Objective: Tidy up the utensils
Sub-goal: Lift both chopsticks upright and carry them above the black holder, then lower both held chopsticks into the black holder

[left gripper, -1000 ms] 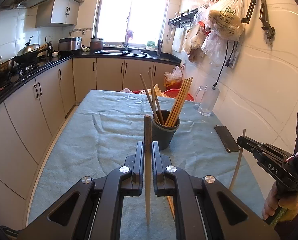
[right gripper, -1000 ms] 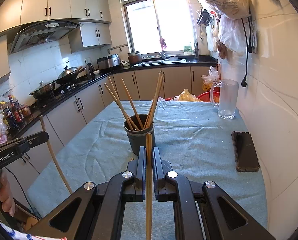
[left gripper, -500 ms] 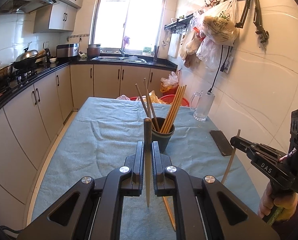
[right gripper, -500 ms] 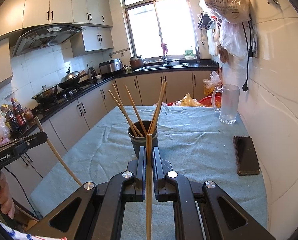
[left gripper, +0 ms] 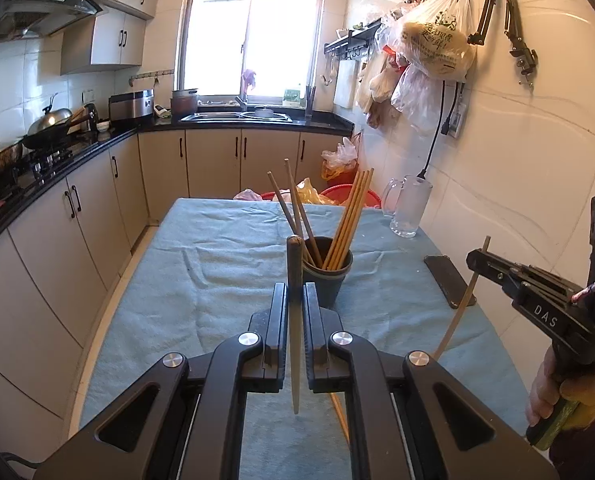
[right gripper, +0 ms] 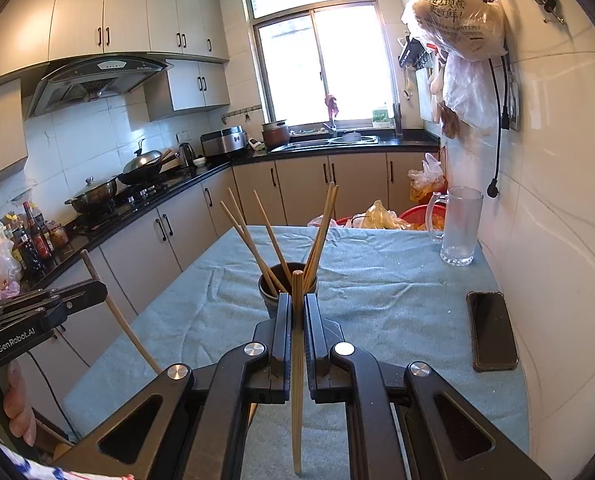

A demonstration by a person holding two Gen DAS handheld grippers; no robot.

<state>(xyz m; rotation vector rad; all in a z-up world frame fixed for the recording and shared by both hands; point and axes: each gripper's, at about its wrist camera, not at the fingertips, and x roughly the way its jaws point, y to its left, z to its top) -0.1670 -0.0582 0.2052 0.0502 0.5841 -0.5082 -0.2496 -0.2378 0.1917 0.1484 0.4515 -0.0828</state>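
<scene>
A dark grey cup (left gripper: 329, 276) holding several wooden chopsticks stands mid-table on the blue cloth; it also shows in the right wrist view (right gripper: 271, 290). My left gripper (left gripper: 295, 292) is shut on a pale chopstick (left gripper: 294, 352), held upright above the table in front of the cup. My right gripper (right gripper: 296, 304) is shut on a wooden chopstick (right gripper: 296, 380), also upright and just short of the cup. Each gripper shows in the other's view, the right (left gripper: 481, 260) and the left (right gripper: 97, 288). One more chopstick (left gripper: 339, 412) lies on the cloth under the left gripper.
A black phone (right gripper: 491, 336) lies on the cloth by the right wall. A glass mug (right gripper: 459, 226) stands at the far right corner. The tiled wall runs along the table's right side, cabinets and stove to the left. A red basin (left gripper: 349, 196) sits beyond the far edge.
Both grippers have risen and drawn back a little from the cup, each still holding its chopstick. The cup sits lower and farther in both views.
</scene>
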